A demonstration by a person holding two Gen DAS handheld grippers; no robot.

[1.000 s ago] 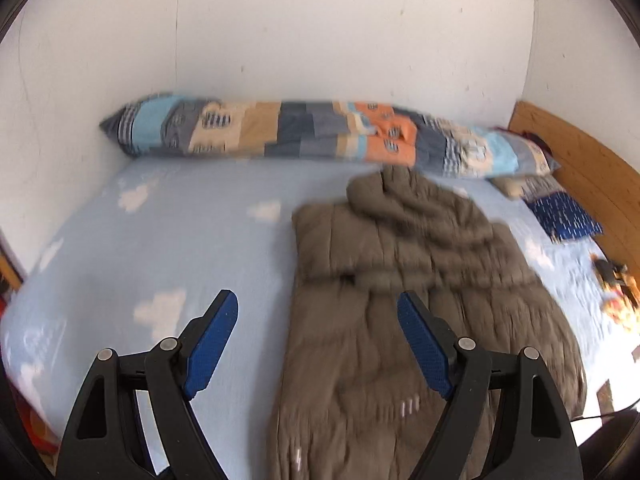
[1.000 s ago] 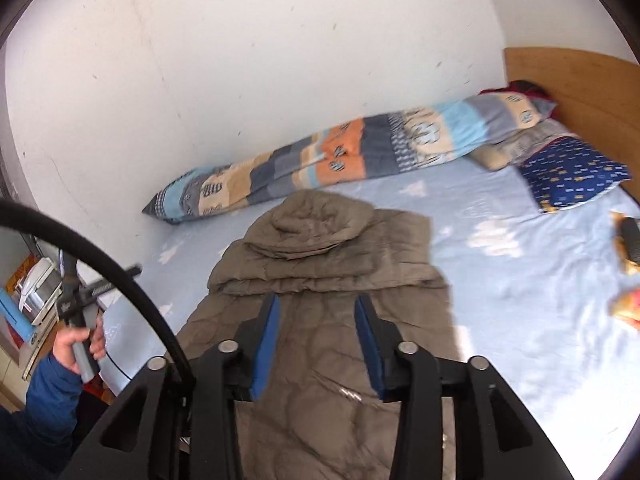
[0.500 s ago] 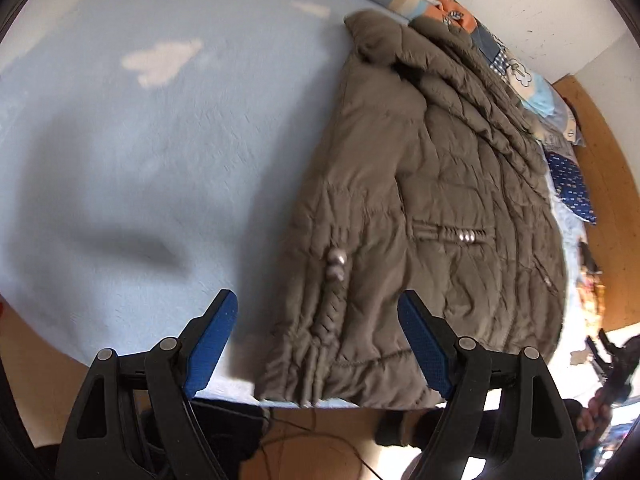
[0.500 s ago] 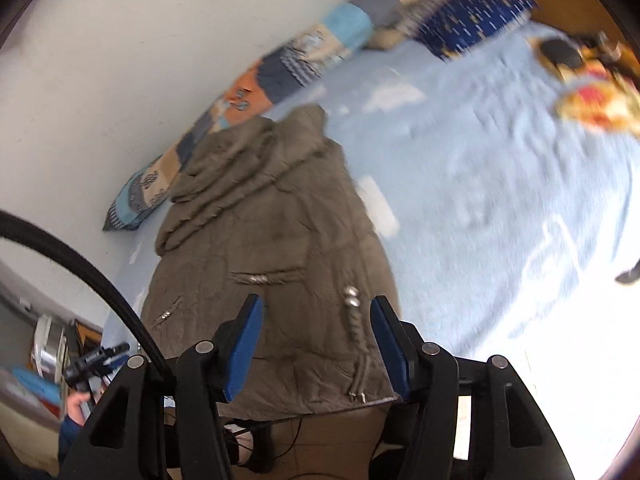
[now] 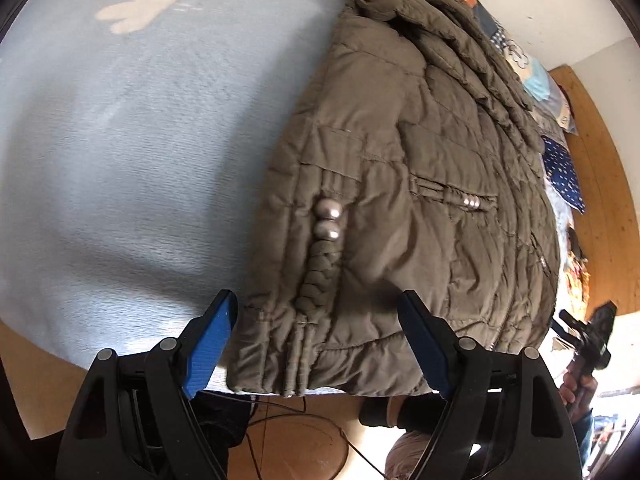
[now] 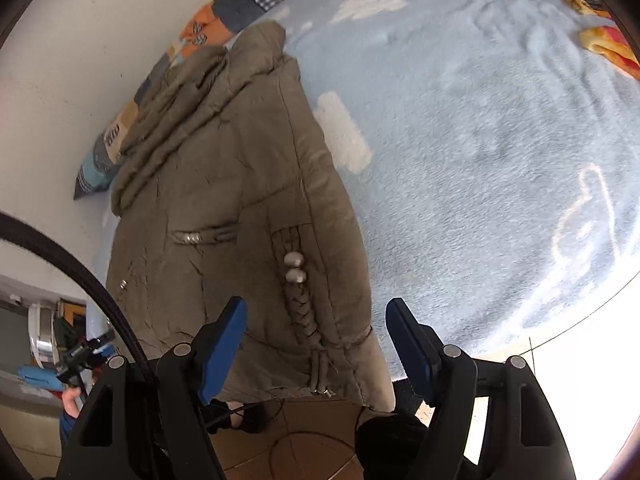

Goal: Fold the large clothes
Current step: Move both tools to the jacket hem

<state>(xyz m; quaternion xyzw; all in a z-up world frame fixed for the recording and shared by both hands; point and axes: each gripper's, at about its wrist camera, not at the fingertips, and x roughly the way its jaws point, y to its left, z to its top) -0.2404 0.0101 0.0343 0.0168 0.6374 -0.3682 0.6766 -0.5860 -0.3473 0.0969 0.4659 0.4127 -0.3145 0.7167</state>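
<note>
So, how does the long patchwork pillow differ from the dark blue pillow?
The patchwork pillow is long, with blue, orange and grey patches; the dark blue pillow is shorter, one colour with small white marks. The patchwork pillow lies along the wall, the blue one by the wooden headboard. Both rest on the light blue bed cover.

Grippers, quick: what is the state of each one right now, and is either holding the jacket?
Left gripper: open, over the jacket hem, holding nothing.
Right gripper: jaws opening, hem between them, not gripped.
</note>
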